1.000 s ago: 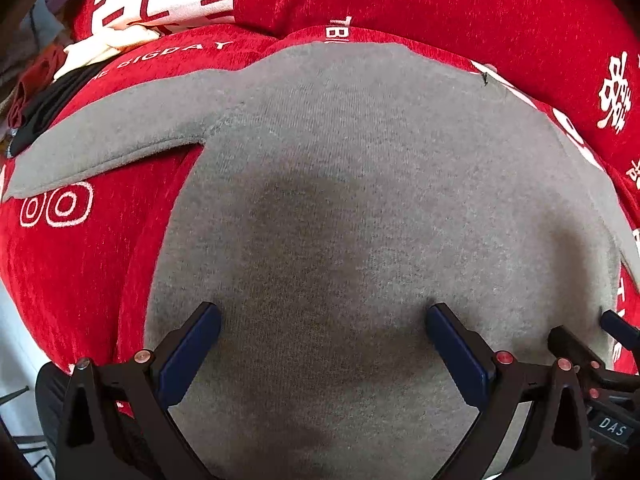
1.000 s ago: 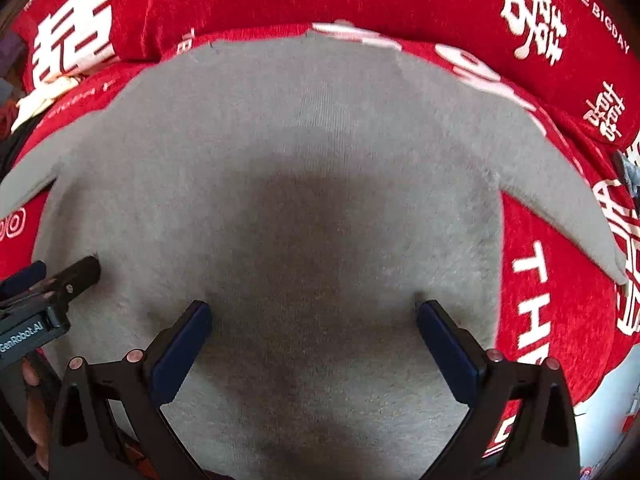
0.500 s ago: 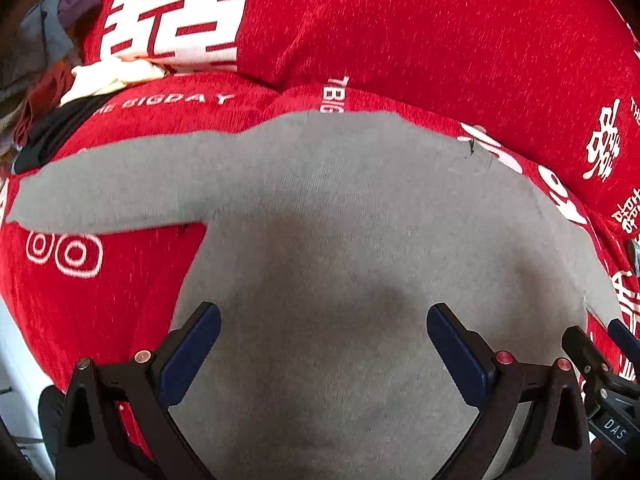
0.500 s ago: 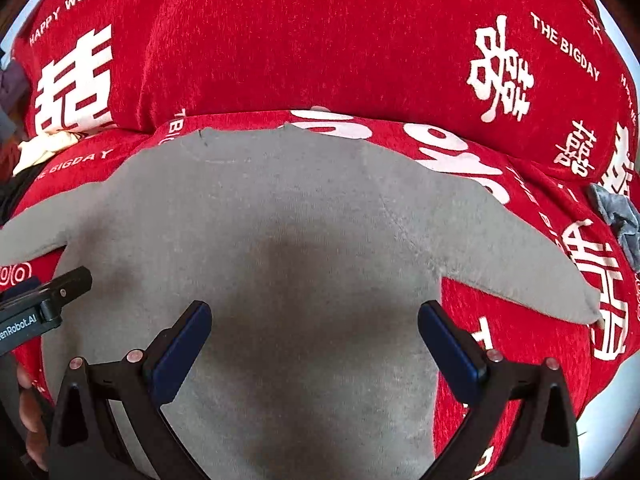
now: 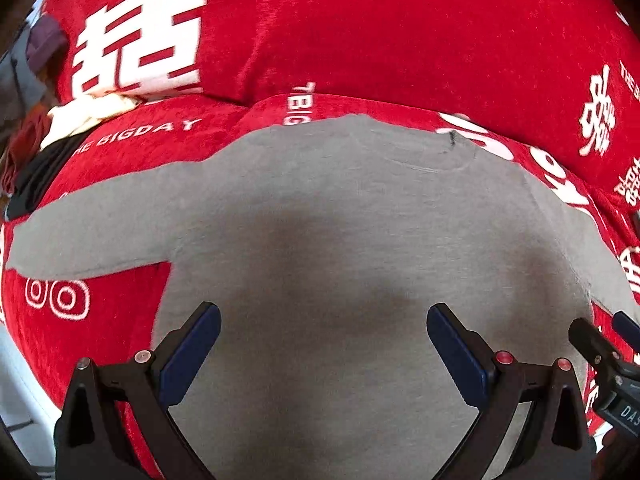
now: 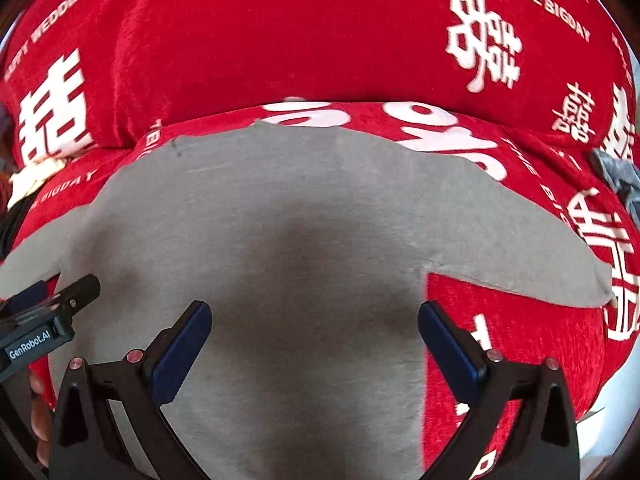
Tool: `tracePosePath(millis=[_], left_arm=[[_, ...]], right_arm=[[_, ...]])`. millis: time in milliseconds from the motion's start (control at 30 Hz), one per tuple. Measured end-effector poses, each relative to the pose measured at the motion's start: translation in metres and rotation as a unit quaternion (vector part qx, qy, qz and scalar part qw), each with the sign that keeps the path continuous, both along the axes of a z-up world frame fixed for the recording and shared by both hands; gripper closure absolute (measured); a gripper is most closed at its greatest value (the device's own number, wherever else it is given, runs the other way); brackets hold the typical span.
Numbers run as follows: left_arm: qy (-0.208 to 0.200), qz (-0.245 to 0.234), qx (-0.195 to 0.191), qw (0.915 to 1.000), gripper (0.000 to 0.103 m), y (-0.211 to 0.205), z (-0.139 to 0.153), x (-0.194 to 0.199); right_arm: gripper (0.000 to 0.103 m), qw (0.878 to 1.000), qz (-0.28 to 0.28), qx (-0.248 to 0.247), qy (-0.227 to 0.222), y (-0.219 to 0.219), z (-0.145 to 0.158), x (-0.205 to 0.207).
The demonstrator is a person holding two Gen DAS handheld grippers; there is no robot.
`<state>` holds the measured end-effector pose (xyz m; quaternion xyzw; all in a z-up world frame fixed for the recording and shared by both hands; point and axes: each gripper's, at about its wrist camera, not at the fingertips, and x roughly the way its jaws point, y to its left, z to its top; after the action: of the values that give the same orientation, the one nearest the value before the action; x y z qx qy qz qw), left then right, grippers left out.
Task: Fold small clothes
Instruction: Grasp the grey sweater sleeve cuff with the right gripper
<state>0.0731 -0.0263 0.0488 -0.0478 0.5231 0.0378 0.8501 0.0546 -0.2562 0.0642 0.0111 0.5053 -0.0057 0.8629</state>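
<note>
A small grey long-sleeved top (image 5: 340, 240) lies flat on a red sofa seat, neck towards the backrest, sleeves spread out left (image 5: 92, 232) and right (image 6: 520, 248). It also fills the right wrist view (image 6: 300, 240). My left gripper (image 5: 324, 320) is open and empty above the lower left part of the top. My right gripper (image 6: 314, 320) is open and empty above the lower right part. Each gripper shows at the edge of the other's view: the right one (image 5: 600, 352) and the left one (image 6: 48, 316).
The red sofa cover with white lettering (image 5: 360, 40) rises as a backrest behind the top. A pile of cream, black and dark red clothes (image 5: 60, 128) lies at the far left of the seat. A grey-blue cloth (image 6: 616, 176) lies at the right.
Both grippers have pulled back and up from the top, so more of the backrest and both sleeves show. The top has not moved. Both grippers stay open.
</note>
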Motion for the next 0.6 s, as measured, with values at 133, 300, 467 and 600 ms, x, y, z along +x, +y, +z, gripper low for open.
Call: tracePosePath(millis=[133, 300, 467, 600], left_arm=[[-0.003, -0.019, 0.012, 0.9997, 0.000, -0.024, 0.002, 0.008], [-0.004, -0.040, 0.026, 0.9988, 0.000, -0.059, 0.002, 0.021], [0.002, -0.068, 0.041, 0.9968, 0.000, -0.102, -0.001, 0.032], [0.006, -0.093, 0.052, 0.9943, 0.000, -0.138, -0.006, 0.038]], right_arm=[[0.000, 1.000, -0.019, 0.000, -0.009, -0.025, 0.000, 0.003], [0.000, 0.999, -0.047, 0.007, -0.017, -0.063, -0.001, 0.005], [0.000, 0.995, -0.097, 0.026, -0.023, -0.129, -0.008, 0.000], [0.000, 0.985, -0.166, 0.032, -0.021, -0.198, -0.020, -0.013]])
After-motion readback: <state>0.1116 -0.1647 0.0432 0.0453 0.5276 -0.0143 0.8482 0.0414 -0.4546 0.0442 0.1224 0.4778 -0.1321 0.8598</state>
